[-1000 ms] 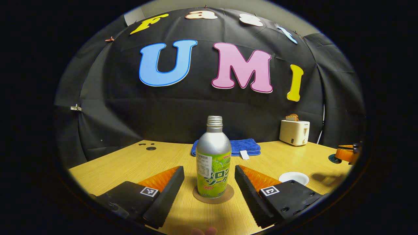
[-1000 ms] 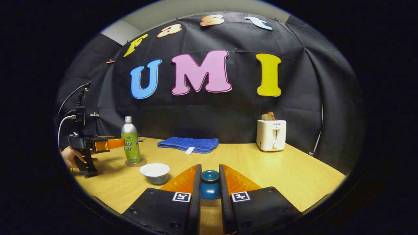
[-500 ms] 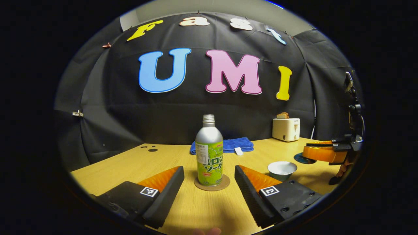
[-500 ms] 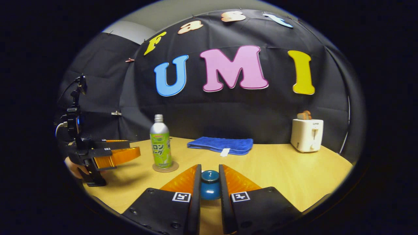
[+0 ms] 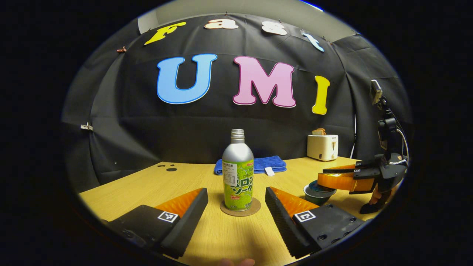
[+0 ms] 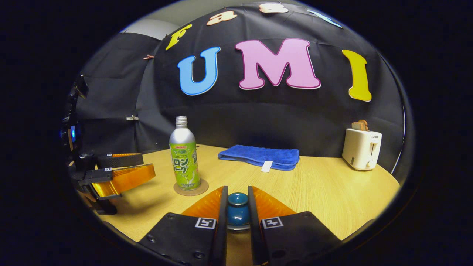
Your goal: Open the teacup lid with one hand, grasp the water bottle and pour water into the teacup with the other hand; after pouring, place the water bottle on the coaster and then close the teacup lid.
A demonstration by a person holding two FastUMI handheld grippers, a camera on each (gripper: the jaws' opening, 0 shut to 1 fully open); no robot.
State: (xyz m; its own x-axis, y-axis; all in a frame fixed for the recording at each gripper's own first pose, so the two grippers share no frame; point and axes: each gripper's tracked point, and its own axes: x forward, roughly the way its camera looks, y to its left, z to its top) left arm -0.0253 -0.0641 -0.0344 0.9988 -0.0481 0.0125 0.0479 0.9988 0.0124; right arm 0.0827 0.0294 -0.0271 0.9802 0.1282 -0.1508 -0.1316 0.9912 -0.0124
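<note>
Wooden table [image 6: 325,192] — blue towel [image 6: 258,156], toaster [image 6: 361,149] — black cloth behind.

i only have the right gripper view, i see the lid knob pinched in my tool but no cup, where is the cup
Observer: In the left gripper view the cup stands directly under the right tool, beside the bottle's coaster.
Operator: is the lid down on it
Observer: The lid lies level at the cup's rim; I cannot tell whether it is fully seated.
Operator: is the left tool touching the bottle
Observer: No. The left tool is open, and the bottle stands in line between its fingers, clear of both.
</note>
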